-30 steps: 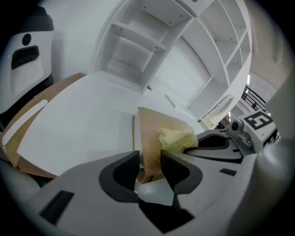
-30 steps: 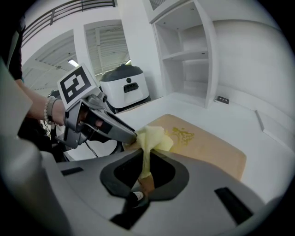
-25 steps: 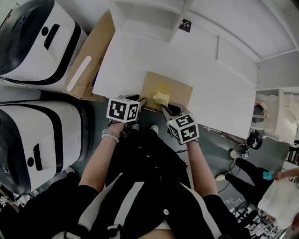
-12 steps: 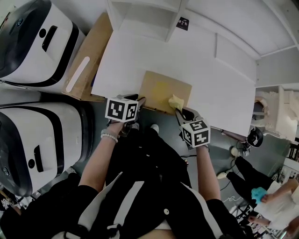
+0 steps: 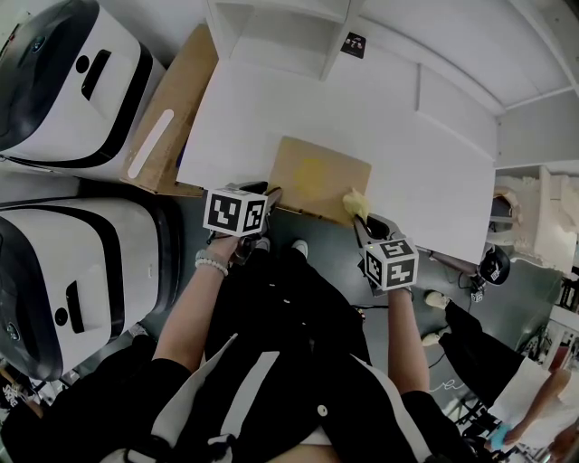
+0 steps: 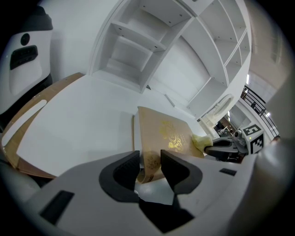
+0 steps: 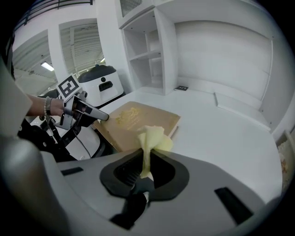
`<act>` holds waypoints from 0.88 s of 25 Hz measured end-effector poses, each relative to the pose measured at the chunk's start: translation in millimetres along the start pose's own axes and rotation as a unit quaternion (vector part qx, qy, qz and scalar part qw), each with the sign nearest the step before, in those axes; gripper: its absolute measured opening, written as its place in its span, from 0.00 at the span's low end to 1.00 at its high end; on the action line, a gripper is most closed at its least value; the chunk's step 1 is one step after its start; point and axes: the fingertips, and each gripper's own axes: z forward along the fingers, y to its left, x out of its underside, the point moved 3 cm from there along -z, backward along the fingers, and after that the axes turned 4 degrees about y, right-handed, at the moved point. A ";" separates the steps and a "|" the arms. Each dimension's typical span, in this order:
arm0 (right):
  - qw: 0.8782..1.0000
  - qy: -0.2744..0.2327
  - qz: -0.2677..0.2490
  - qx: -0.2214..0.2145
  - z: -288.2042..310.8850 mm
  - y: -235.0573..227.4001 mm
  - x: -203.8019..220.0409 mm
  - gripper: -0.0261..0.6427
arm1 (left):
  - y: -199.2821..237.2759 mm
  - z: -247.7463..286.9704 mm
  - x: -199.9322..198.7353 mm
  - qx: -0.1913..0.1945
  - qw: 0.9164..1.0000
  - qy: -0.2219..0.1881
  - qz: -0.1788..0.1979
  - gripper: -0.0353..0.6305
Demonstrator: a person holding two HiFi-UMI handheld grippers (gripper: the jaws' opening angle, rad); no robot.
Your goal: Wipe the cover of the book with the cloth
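Note:
A tan book (image 5: 317, 177) with a gold emblem on its cover lies at the near edge of the white table (image 5: 407, 154), partly over the edge. My left gripper (image 5: 270, 201) is shut on the book's near left corner (image 6: 148, 162). My right gripper (image 5: 359, 220) is shut on a pale yellow cloth (image 5: 355, 203), which rests at the book's near right corner. In the right gripper view the cloth (image 7: 152, 140) stands up bunched between the jaws, with the book (image 7: 133, 122) just behind it. From the left gripper view the cloth (image 6: 201, 141) shows at the book's right edge.
White shelving (image 5: 289, 27) stands at the table's far side. A cardboard sheet (image 5: 167, 113) leans at the table's left. Two white and black machines (image 5: 63, 81) stand on the left. A person's legs (image 5: 488, 339) are on the floor at the right.
My right gripper has slid the cloth across the cover from the middle to the near right corner. My left gripper has stayed on the book's corner.

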 end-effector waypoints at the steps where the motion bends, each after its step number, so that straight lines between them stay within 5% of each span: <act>1: 1.000 -0.002 -0.003 -0.003 -2.0 2.8 -1.9 0.09 | -0.1 0.1 0.0 0.000 1.000 0.000 0.000 0.27; 14: 0.989 -0.047 -0.046 -0.130 -0.3 100.4 -41.4 0.09 | 0.1 -0.1 -0.5 -0.002 1.000 0.001 -0.001 0.27; 22: 0.984 -0.026 -0.085 -0.157 28.8 133.7 -46.9 0.09 | -0.3 0.2 -0.7 -0.004 1.000 0.002 -0.001 0.27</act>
